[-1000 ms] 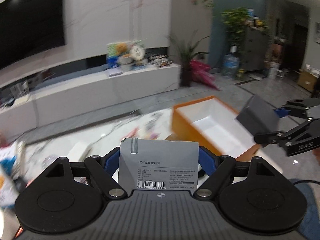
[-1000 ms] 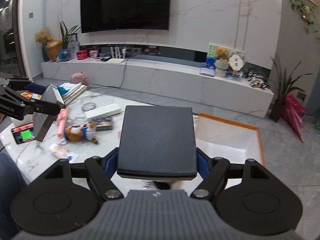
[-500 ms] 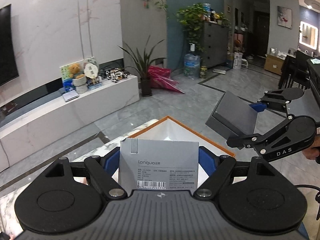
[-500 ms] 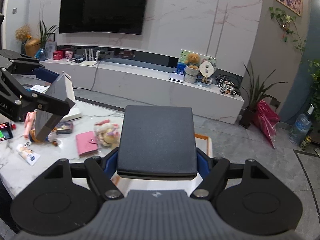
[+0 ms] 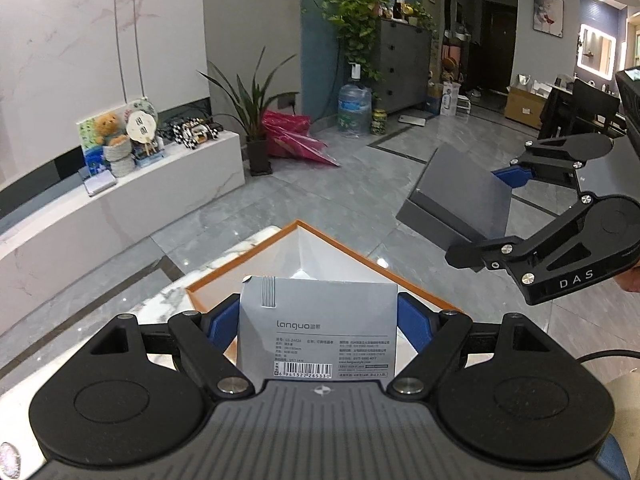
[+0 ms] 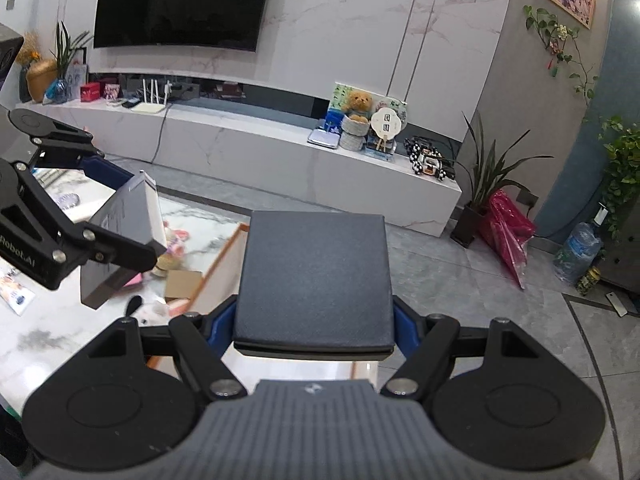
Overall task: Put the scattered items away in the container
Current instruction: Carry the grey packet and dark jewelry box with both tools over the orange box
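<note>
My left gripper (image 5: 319, 330) is shut on a grey "languo" notebook pack (image 5: 318, 326) and holds it above the near corner of the orange-rimmed white box (image 5: 348, 248). My right gripper (image 6: 314, 322) is shut on a dark blue-grey notebook (image 6: 314, 276), held level in the air beside the box's orange edge (image 6: 220, 258). The right gripper and its notebook (image 5: 460, 196) show in the left wrist view, off the box's right side. The left gripper and its pack (image 6: 120, 236) show in the right wrist view at the left.
The marble table (image 6: 48, 328) carries a plush toy (image 6: 174, 248), a pink wallet (image 6: 134, 280), a small cardboard box (image 6: 182, 282) and a tube (image 6: 12, 300). Beyond are the grey tiled floor (image 5: 320, 184), a white TV bench (image 6: 280, 160) and potted plants (image 5: 256, 120).
Both grippers have swung right with their loads; the views turned from the cluttered table toward the box and the floor. The left pack now hangs over the box's corner.
</note>
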Demonstrator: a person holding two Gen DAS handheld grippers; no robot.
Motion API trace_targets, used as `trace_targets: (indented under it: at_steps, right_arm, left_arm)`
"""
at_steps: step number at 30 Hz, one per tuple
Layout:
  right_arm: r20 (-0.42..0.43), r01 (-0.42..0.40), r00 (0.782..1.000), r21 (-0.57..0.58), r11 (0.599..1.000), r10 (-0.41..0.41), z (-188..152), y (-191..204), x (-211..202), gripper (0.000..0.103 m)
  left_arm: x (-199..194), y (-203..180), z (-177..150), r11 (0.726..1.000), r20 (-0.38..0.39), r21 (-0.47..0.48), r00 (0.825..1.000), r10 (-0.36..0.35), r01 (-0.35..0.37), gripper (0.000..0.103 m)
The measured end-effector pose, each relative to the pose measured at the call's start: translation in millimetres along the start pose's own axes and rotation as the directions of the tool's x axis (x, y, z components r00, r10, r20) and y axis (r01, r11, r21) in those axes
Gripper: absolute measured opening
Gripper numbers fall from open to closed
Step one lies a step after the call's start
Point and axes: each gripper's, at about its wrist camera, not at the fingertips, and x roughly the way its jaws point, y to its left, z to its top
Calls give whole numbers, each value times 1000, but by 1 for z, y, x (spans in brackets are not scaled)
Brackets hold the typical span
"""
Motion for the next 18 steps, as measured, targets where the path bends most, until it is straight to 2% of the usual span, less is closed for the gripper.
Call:
trace_targets:
  at_steps: [8, 13, 18]
  right_arm:
    - [-90, -8, 996, -33, 999, 5, -26, -6, 53, 78]
    - [-152, -30, 988, -48, 998, 22, -43, -3, 89, 78]
    - [-174, -42, 984, -33, 999, 36, -52, -2, 108, 78]
  left_arm:
    - [56, 7, -10, 999, -54, -14, 997, -52, 52, 95]
    - [87, 9, -14, 999, -103, 12, 994, -39, 41, 95]
    - [108, 16, -17, 999, -165, 15, 986, -36, 39, 95]
